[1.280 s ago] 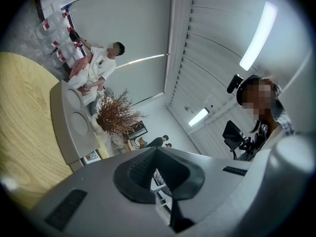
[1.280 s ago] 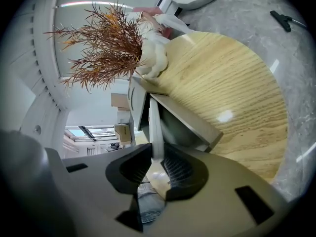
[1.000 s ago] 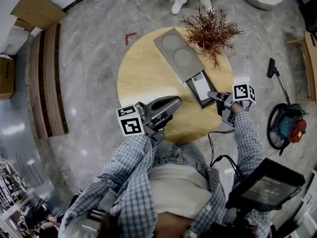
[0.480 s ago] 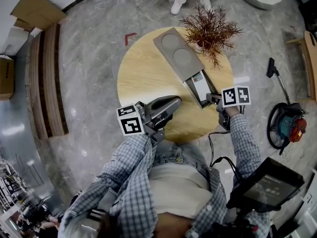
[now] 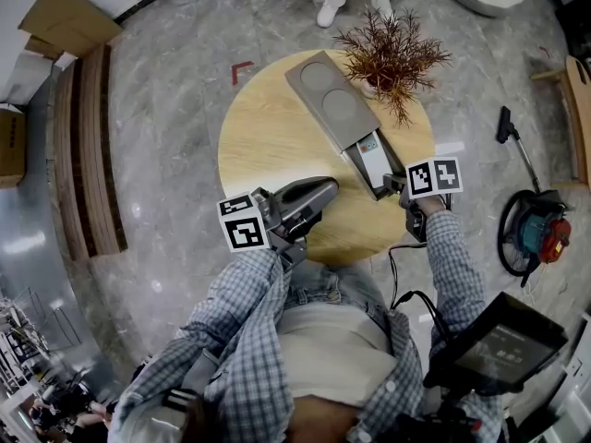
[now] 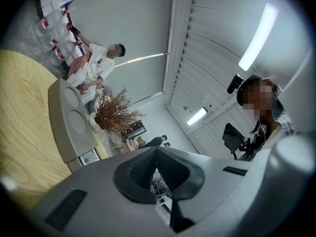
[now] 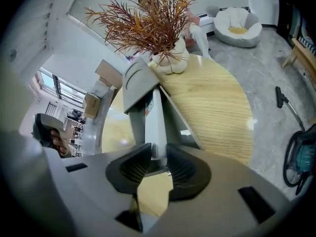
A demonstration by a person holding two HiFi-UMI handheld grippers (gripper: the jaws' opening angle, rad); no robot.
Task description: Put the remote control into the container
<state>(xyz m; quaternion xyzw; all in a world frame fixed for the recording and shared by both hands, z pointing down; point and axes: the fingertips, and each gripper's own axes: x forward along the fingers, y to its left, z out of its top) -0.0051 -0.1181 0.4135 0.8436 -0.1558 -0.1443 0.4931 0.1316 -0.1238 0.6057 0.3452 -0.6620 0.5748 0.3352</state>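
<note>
On my left gripper (image 6: 156, 156) the fingers (image 6: 140, 169) are pressed together, empty. Beyond, the grey container (image 6: 66, 120) lies on the counter (image 6: 22, 132), with the remote control (image 6: 89, 157) showing at its open end.

dried plant (image 5: 392, 55) on round wooden table (image 5: 268, 141); vacuum (image 5: 536, 233) on floor (image 5: 166, 109) nearby

- No words, brands or numbers are legible.
- Black-and-white square markers, letterless patterns, stand on the cubes of the left gripper (image 5: 325, 192) and right gripper (image 5: 395, 181).
- A red corner mark (image 5: 242, 70) sits on the floor (image 5: 166, 118), at eleven o'clock from the table (image 5: 268, 146).
</note>
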